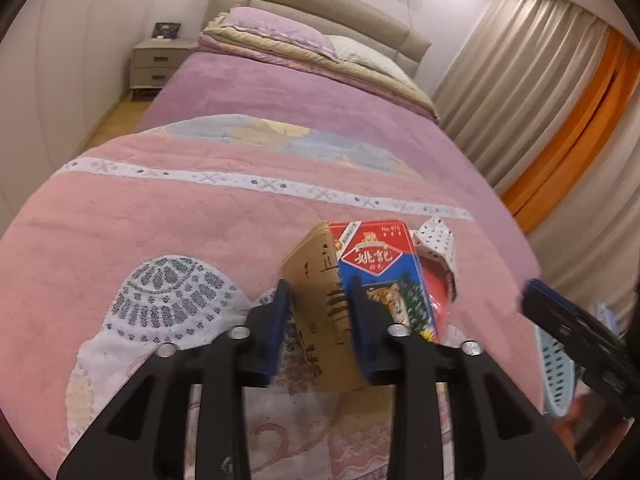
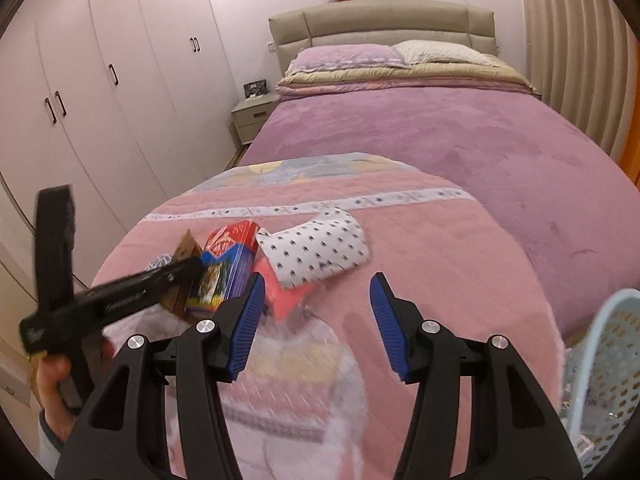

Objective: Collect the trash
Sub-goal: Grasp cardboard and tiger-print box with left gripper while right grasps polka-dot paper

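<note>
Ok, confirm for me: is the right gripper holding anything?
No, the right gripper is open, nothing between its pads above the pink blanket.

A flattened brown cardboard box [image 1: 316, 304] stands tilted against a red-and-blue tiger-printed carton [image 1: 384, 276], beside a dotted white wrapper [image 2: 320, 250] on the bed.

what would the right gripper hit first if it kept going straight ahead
Likely the pink bedspread: nothing lies between the open right gripper. The spotted white packet sits just left of that line; depth is unclear.
</note>
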`<state>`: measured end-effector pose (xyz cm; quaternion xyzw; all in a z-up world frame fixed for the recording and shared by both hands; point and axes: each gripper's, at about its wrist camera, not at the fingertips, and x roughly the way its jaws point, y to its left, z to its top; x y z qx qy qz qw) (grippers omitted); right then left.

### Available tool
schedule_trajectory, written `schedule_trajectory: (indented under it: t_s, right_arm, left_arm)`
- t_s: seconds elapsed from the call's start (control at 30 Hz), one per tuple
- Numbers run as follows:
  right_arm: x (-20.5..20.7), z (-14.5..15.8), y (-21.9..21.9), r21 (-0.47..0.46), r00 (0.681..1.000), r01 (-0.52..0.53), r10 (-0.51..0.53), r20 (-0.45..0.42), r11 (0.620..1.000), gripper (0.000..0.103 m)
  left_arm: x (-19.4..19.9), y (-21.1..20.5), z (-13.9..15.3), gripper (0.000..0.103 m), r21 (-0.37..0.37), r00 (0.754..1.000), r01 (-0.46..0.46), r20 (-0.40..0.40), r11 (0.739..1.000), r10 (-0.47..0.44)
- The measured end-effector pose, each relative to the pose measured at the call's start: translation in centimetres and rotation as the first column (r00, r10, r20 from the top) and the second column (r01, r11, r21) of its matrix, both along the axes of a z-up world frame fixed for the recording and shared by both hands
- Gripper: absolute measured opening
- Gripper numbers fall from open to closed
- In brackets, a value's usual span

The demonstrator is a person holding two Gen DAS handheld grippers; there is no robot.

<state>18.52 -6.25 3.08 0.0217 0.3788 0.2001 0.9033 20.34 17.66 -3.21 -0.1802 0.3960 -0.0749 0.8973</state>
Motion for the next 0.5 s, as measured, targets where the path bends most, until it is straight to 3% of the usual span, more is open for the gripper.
schedule_trajectory:
  t_s: [0.2, 0.3, 0.5]
  right_arm:
    - [3.8, -1.4, 1.5, 0.055, 0.995, 0.029, -0.023, -0.1, 0.998, 0.051]
    - [5.0, -2.2, 1.5, 0.087, 0.987, 0.073, -0.059, -0.152, 0.994, 0.059]
    - [6.0, -3.3, 1.3, 0.114, 0.978, 0.106, -0.083, -0.191, 0.988, 0.067]
  left_arm:
    - [-0.5, 1.4, -0.3, 0.017, -0.06, 1.0, -0.01, 0.014, 0.998, 0.011]
    - [-0.7, 2.1, -0.5, 0.015, -0.094, 1.0, -0.014, 0.013, 0.995, 0.015]
    - [-1.1, 2.0, -0.4, 0.01, -0.066, 0.999, -0.031, 0.009, 0.997, 0.032]
